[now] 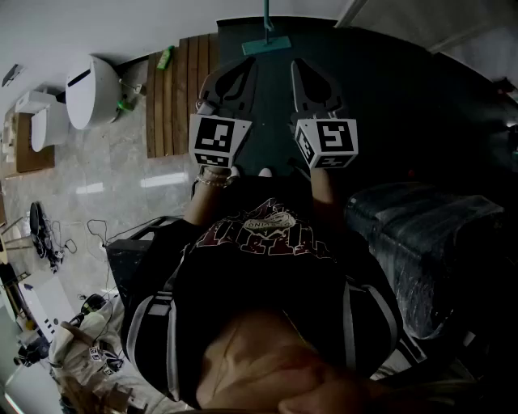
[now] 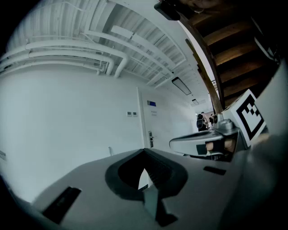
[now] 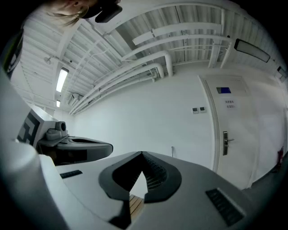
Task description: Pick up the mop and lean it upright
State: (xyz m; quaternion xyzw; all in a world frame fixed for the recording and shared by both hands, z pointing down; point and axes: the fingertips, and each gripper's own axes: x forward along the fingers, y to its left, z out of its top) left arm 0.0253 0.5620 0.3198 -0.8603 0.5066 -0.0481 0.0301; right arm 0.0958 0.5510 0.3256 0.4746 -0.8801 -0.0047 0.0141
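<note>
The mop's teal flat head (image 1: 265, 45) shows at the top of the head view on the dark floor, its thin handle (image 1: 265, 14) running up out of the frame. Whether it lies flat or stands I cannot tell. My left gripper (image 1: 248, 66) and right gripper (image 1: 297, 66) are held level side by side in front of my chest, short of the mop head and not touching it. Both are shut with nothing between the jaws. The left gripper view shows its closed tips (image 2: 144, 152) pointing at a white wall. The right gripper (image 3: 142, 154) looks the same.
A wooden slat board (image 1: 182, 89) lies left of the grippers, with a green bottle (image 1: 165, 57) and a white rounded fixture (image 1: 89, 89) beyond it. A plastic-wrapped dark bulk (image 1: 421, 234) sits at the right. A white door (image 3: 229, 130) faces the grippers.
</note>
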